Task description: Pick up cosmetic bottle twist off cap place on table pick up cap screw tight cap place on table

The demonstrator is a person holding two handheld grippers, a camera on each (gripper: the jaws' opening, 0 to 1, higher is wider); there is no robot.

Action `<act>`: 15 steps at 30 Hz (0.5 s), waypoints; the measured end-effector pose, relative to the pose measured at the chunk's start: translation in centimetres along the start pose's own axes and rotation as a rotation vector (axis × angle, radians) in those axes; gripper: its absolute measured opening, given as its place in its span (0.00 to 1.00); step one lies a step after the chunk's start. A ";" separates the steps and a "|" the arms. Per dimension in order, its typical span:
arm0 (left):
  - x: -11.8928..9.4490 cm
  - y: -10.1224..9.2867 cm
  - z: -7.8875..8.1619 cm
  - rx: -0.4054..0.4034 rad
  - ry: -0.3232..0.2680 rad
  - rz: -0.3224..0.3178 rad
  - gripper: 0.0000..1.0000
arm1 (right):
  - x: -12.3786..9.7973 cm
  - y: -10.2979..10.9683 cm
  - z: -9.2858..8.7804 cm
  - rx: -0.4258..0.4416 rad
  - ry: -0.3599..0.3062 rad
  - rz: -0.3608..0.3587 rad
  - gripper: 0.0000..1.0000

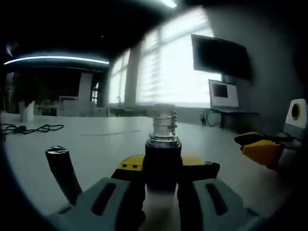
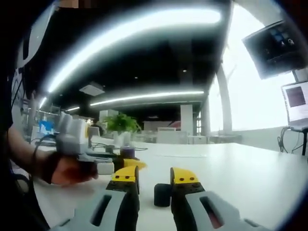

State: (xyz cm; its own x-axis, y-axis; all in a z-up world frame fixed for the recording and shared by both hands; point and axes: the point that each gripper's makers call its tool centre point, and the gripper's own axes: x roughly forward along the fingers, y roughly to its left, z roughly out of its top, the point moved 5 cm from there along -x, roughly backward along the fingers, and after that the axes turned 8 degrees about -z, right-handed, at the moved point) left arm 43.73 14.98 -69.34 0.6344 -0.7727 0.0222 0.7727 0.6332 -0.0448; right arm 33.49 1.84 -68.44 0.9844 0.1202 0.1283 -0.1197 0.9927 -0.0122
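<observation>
Black cosmetic bottle (image 1: 162, 159), uncapped, sits clamped in the left tool (image 1: 162, 190) above the white desk (image 1: 96, 139). Right tool (image 2: 155, 183) stands narrowly parted beside the black cap (image 2: 161, 194).

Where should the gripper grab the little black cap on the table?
By its round side wall. The cap sits low on the table between the open jaws of the right gripper, so come in level along the tabletop and close on opposite sides.
</observation>
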 end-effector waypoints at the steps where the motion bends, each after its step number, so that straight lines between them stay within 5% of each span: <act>1: -0.1 -0.1 0.1 -0.008 0.001 -0.009 0.14 | 0.0 0.0 0.0 0.000 0.001 0.000 0.19; 15: -3.1 -1.2 2.3 -0.014 -0.042 -0.153 0.14 | 0.0 0.0 0.1 0.005 0.000 -0.005 0.18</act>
State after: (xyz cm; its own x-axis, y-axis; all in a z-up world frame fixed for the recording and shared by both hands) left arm 40.86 16.74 -67.07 0.5097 -0.8574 0.0718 0.8603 0.5071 -0.0513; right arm 33.45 1.81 -68.39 0.9850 0.1151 0.1287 -0.1152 0.9933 -0.0070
